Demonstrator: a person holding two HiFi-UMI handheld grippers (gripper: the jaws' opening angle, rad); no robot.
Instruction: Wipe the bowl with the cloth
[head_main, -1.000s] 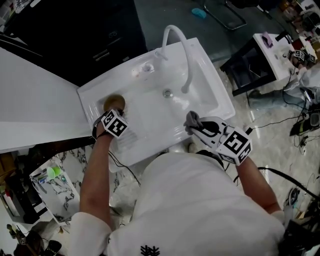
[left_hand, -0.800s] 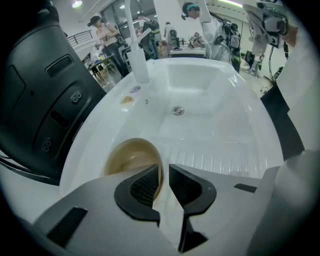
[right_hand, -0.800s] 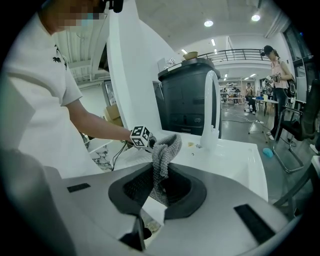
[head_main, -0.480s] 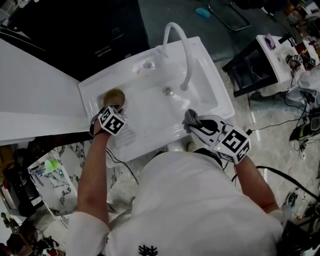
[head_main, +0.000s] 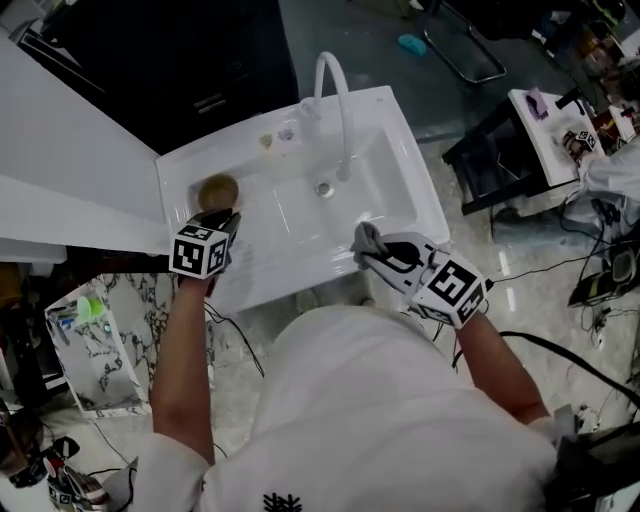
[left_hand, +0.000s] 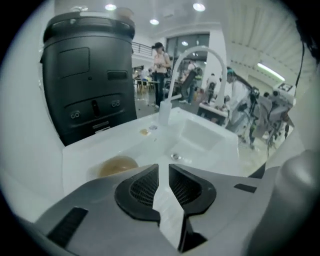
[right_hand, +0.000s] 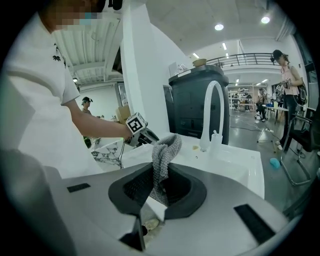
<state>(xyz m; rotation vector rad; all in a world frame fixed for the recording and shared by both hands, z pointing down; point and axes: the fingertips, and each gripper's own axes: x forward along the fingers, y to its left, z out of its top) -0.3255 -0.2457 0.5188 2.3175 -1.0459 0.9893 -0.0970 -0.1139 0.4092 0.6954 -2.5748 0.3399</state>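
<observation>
A brownish bowl (head_main: 217, 187) (left_hand: 116, 165) lies on the left drainboard of the white sink (head_main: 400, 150). My left gripper (head_main: 226, 216) (left_hand: 163, 172) hovers just in front of the bowl, clear of it. Its jaws have just been opening, then easing in a little, and they stand apart with nothing between them. Over the sink's front right edge my right gripper (head_main: 375, 252) (right_hand: 160, 182) is shut on a grey knitted cloth (head_main: 364, 240) (right_hand: 164, 155). The cloth sticks up out of the jaws.
A curved white faucet (head_main: 335, 100) (right_hand: 212, 115) rises behind the basin, with the drain (head_main: 323, 187) below it. A black cabinet (head_main: 180, 70) stands behind the sink. A white side table (head_main: 550, 125) and floor cables lie to the right, a marbled bin (head_main: 90, 350) to the left.
The left gripper was at the bowl's rim; it has let go, opened and lifted back toward me. The right gripper with the cloth has shifted slightly left.
</observation>
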